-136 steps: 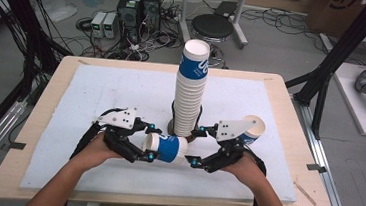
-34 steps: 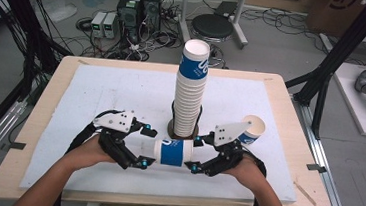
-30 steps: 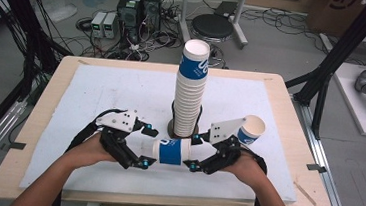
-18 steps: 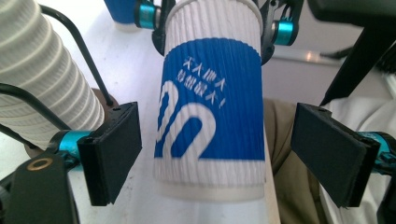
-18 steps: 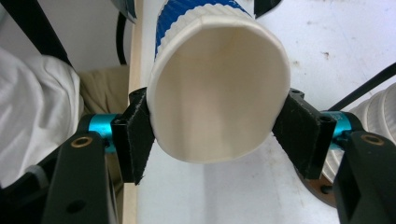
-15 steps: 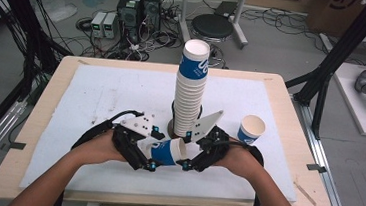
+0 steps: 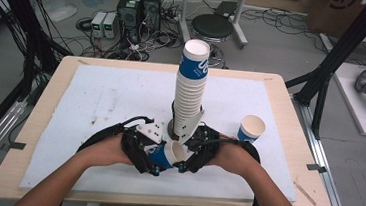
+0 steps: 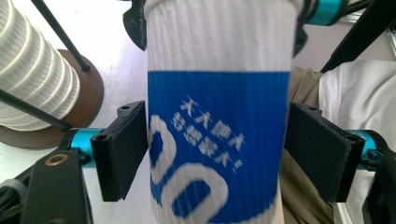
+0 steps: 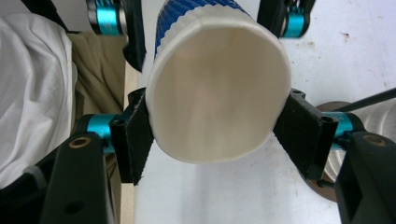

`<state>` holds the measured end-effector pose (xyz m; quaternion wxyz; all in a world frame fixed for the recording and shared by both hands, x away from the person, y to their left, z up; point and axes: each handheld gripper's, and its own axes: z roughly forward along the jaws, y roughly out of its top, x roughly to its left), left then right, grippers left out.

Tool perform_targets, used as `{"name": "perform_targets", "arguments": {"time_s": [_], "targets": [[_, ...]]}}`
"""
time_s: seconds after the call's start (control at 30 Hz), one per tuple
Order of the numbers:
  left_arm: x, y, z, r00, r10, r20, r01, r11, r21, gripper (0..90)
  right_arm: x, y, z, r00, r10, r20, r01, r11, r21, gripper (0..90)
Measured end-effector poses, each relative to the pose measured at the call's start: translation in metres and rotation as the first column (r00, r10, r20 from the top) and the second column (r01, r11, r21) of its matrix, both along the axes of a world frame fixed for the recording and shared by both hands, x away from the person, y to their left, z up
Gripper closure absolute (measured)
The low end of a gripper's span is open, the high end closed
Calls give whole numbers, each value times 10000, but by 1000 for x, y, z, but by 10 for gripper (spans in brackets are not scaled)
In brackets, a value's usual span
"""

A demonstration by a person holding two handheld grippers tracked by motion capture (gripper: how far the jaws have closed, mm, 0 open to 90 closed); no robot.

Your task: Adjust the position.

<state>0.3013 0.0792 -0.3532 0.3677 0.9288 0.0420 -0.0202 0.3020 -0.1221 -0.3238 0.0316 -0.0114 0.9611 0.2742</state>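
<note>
The held paper cup (image 8: 217, 116) is ribbed white with a blue band and white lettering; its inside (image 9: 215, 107) is cream. The cup stack (image 7: 189, 101) is white, topped blue. The gripper pads (image 8: 122, 149) are black on turquoise fittings. The table mat (image 7: 96, 95) is white.

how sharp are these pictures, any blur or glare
High view: even light, slightly soft, no glare. Left gripper view: the cup is so close that its print looks blurred; the cup stack is washed out. Right gripper view: the cup rim is fairly sharp, the table pale.
</note>
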Motion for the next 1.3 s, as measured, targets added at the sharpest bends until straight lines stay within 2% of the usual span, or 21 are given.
{"name": "perform_targets", "arguments": {"time_s": [0.1, 0.23, 0.33, 0.8, 0.87, 0.9, 0.93, 1.0, 1.1, 1.2, 1.3], "targets": [[1, -2, -2, 10000, -48, -17, 49, 9998, 210, 236, -1, 2, 1, 10000, 49, 45, -49, 9999, -97, 323], [2, -4, -4, 9999, -122, 8, 122, 9995, 307, 273, -2, 3, 0, 9999, -44, -146, 40, 9997, -252, 323], [1, -7, -6, 9999, -99, -98, 102, 9996, 282, 291, -1, 4, -1, 10000, 6, -67, -8, 9994, -335, 323], [2, -12, -14, 9989, -176, -441, 194, 9990, 407, 316, -1, 6, -5, 9992, -70, -388, 42, 9974, -714, 319], [3, -12, -14, 9990, -164, -421, 178, 9993, 332, 316, -1, 6, -5, 9993, -70, -369, 42, 9970, -768, 317], [4, -11, -14, 9992, -300, -258, 311, 9986, 426, 315, -1, 6, -5, 9993, -76, -373, 47, 9971, -764, 309], [3, -10, -14, 9992, -149, -376, 157, 9997, 195, 313, 0, 6, -6, 9995, -10, -315, -11, 9978, -663, 298], [4, -8, -14, 9993, -88, -358, 90, 10000, 33, 303, 0, 4, -5, 9990, -223, -393, 203, 9985, -506, 270], [5, -4, -15, 9990, -5, -443, -11, 9993, -361, 300, 2, 0, -3, 9993, -327, -208, 329, 9994, 113, 222], [6, 4, -16, 9988, 141, -473, -189, 9947, -1014, 300, 3, -8, 1, 9980, -588, -241, 603, 9958, 685, 212], [7, 10, -18, 9983, 348, -467, -414, 9881, -1483, 297, 4, -17, 6, 9958, -871, -283, 904, 9846, 1494, 210]]}}
